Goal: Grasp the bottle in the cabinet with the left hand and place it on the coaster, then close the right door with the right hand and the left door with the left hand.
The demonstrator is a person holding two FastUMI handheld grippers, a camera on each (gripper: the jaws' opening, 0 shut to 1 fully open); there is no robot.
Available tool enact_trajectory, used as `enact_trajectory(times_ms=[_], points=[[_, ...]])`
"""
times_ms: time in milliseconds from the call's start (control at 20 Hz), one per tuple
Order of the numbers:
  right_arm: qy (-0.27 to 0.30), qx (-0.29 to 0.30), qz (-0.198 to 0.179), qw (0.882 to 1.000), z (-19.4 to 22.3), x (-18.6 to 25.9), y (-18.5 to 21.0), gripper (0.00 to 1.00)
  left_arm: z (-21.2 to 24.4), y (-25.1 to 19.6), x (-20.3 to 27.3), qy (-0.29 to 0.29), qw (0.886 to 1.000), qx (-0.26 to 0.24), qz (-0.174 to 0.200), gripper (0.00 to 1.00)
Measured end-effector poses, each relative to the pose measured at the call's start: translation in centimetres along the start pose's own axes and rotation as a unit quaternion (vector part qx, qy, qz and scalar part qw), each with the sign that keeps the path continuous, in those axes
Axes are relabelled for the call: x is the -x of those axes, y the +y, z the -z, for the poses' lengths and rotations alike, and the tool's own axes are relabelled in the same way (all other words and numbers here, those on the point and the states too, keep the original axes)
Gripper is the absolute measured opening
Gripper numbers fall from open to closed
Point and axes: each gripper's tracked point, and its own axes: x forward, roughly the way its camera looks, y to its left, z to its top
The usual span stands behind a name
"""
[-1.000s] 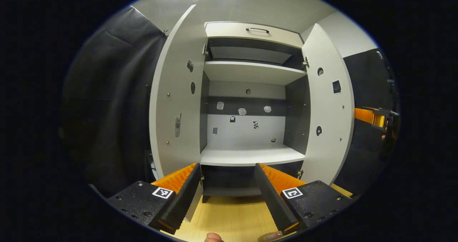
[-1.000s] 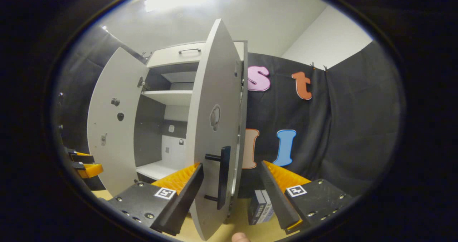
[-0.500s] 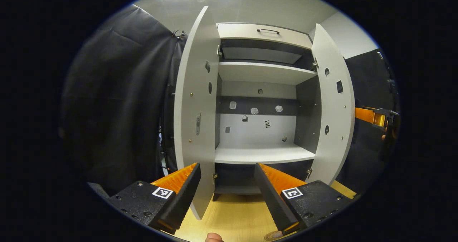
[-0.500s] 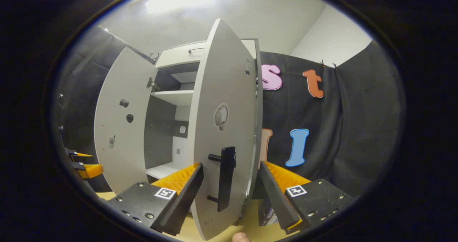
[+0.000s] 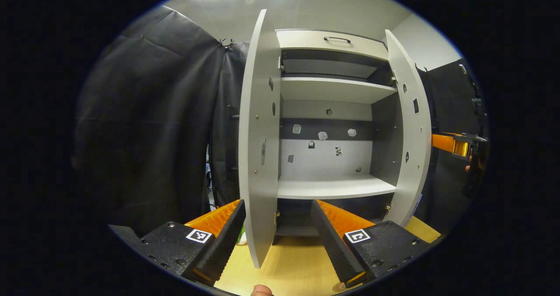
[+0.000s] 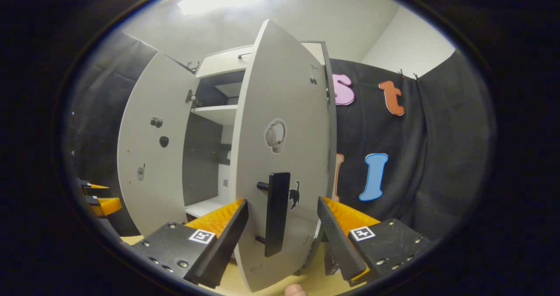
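Note:
The grey cabinet (image 5: 332, 186) stands with both doors open and its shelves bare. In the left gripper view the left door (image 5: 258, 156) is edge-on, its lower edge between the fingers of my open left gripper (image 5: 275, 243). A sliver of the round coaster (image 5: 345, 286) shows at the bottom. In the right gripper view the right door (image 6: 284, 112) shows its outer face. Its black handle (image 6: 277, 213) hangs between the fingers of my open right gripper (image 6: 282, 239), without touching them. The bottle is hidden.
The cabinet stands on a light wooden table (image 5: 288, 269). A small green and white thing (image 5: 240, 235) peeks out behind the left door. A dark box (image 6: 331, 261) stands behind the right finger. Black cloth hangs on both sides.
The left gripper has shifted left, so the left door's edge now lies between its fingers. The right gripper has come round the right door, with the handle now centred between its fingers.

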Motion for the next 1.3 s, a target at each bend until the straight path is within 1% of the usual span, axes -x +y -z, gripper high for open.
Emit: enact_trajectory(times_ms=[100,200,250,350,400,450,500,700,850,950,1300], points=[[0.003,-0.001,-0.009,1.000,0.2,-0.4,0.7,0.96,0.1,0.8,0.4,0.002,1.000,-0.001,-0.005,0.95],[0.004,-0.004,-0.020,1.000,0.6,0.0,2.4,0.96,0.2,1.8,0.7,0.004,1.000,-0.002,-0.012,0.95],[0.004,-0.008,-0.026,1.000,0.8,0.0,3.2,0.96,0.3,2.4,0.9,0.005,1.000,-0.002,-0.015,0.92],[0.007,-0.012,-0.035,0.999,1.0,0.0,4.6,0.96,0.5,3.4,1.0,0.008,1.000,-0.001,-0.021,0.92],[0.008,-0.011,-0.038,0.999,1.0,-0.1,5.1,0.96,0.6,3.9,1.0,0.009,1.000,-0.001,-0.024,0.95],[0.008,-0.010,-0.041,0.999,1.1,-0.1,5.6,0.96,0.6,4.5,1.1,0.010,1.000,0.000,-0.027,0.92],[0.009,-0.008,-0.043,0.999,1.2,-0.1,6.0,0.96,0.8,5.0,1.1,0.011,0.999,0.001,-0.030,0.95],[0.013,-0.006,-0.049,0.999,1.6,0.0,7.5,0.96,1.5,6.7,0.9,0.017,0.999,0.002,-0.040,0.95],[0.014,-0.006,-0.046,0.999,1.6,0.2,8.0,0.96,1.6,7.2,0.6,0.019,0.999,0.004,-0.041,0.95],[0.014,-0.008,-0.042,0.999,1.6,0.3,8.1,0.96,1.7,8.3,0.2,0.020,0.999,0.005,-0.040,0.95],[0.016,-0.006,-0.022,1.000,2.0,0.6,8.5,0.96,2.6,9.2,-1.4,0.027,0.999,0.015,-0.029,0.95]])
